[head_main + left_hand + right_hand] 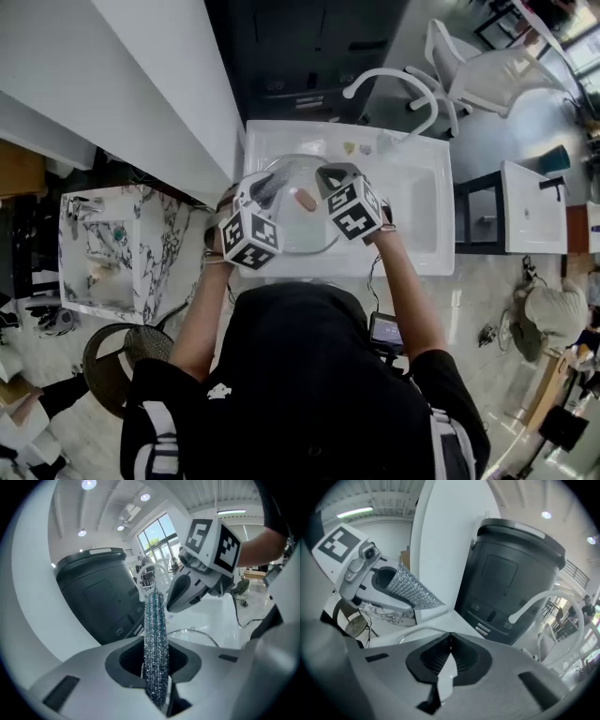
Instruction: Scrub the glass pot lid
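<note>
The glass pot lid point(305, 232) lies in the white sink point(422, 255), with a pinkish knob point(305, 200) at its middle. My left gripper point(267, 187) is over the lid's left part, shut on a glittery silver-blue scrub sponge point(154, 639) that stands upright between its jaws. My right gripper point(330, 176) hovers over the lid's far right part with its jaws shut. In the right gripper view I see nothing between them, and the lid's rim point(410, 632) curves away just behind them. The two grippers point towards each other, a short gap apart.
A white curved faucet point(394, 80) arches over the sink's far side. A dark bin point(511, 573) stands behind the sink. A marble-patterned stand point(103, 244) is to the left, a white chair point(487, 66) at the far right.
</note>
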